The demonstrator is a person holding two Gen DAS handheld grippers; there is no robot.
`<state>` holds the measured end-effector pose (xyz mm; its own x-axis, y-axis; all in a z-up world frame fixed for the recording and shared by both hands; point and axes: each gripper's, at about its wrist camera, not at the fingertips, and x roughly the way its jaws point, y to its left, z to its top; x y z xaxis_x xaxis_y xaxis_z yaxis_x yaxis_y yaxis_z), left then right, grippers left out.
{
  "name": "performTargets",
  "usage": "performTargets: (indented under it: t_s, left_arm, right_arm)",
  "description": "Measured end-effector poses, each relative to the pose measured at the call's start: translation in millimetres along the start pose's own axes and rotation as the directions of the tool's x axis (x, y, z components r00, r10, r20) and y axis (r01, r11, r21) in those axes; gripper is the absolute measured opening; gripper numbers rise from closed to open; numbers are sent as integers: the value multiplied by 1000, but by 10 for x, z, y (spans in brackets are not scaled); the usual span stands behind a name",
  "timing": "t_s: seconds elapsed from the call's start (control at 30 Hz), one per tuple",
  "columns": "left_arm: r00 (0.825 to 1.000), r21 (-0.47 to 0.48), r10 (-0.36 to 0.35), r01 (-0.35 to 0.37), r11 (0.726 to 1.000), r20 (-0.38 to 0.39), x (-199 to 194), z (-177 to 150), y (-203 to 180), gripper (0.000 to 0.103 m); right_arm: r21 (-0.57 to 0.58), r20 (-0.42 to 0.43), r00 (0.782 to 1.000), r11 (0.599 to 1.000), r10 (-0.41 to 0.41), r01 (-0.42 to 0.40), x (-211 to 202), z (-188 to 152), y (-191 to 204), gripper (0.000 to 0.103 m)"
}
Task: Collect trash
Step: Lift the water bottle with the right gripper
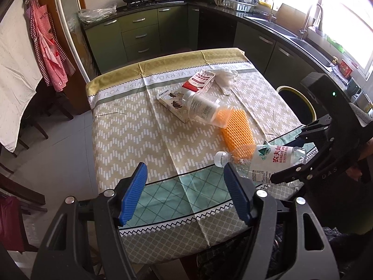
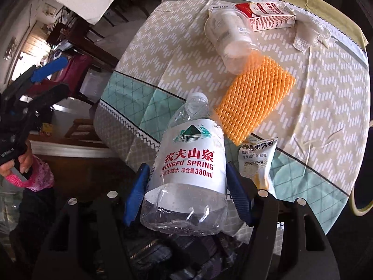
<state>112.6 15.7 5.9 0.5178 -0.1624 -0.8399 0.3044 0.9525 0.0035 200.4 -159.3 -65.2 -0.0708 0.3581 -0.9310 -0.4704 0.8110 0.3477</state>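
The right gripper (image 2: 186, 191) clamps the crushed Nongfu Spring bottle (image 2: 188, 163) mid-body for binning (my guess), while the left gripper (image 1: 184, 191) gapes empty.

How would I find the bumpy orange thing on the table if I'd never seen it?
Look at the table with the patterned tablecloth. Near its middle lies a clear plastic jar on its side, and the orange foam net lies flat right by the jar's open mouth. It is the only bright orange thing there, and its surface is a bumpy mesh.
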Motion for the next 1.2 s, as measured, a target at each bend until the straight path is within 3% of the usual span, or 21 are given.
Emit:
performTargets:
  t_s: [0.17,0.37,0.57,0.8,0.97,1.1,1.2]
  left_arm:
    - [1000,18,-1,1,1000,-6,17,14,-65,65]
    - [1000,25,1,-1,1000,-10,23,18,-73,65]
    - [1000,18,1,-1,1000,-16,33,3,-26,65]
    - [1000,7,0,0,1000,-27,81,-10,32,65]
    - [1000,2,0,0,1000,-30,98,-5,60,65]
    - [999,1,0,1,1000,-32,118,9,50,65]
    - [999,11,0,0,1000,-32,110,17,6,65]
  right_arm:
    - [-133,-94,985,982,-148,134,277,-116,61,66]
    - [-214,-138,957,951,-257,224,488,-107,73,66]
    - [-236,-168,935,934,-312,269,645,1,41,67]
    - [-238,-155,932,928,-327,286,722,50,-30,65]
    - [-211,-148,962,958,-228,194,665,-13,103,64]
    - [-150,-137,985,985,-101,81,478,-97,31,64]
    - [-117,-100,993,992,-64,52,323,-146,-77,64]
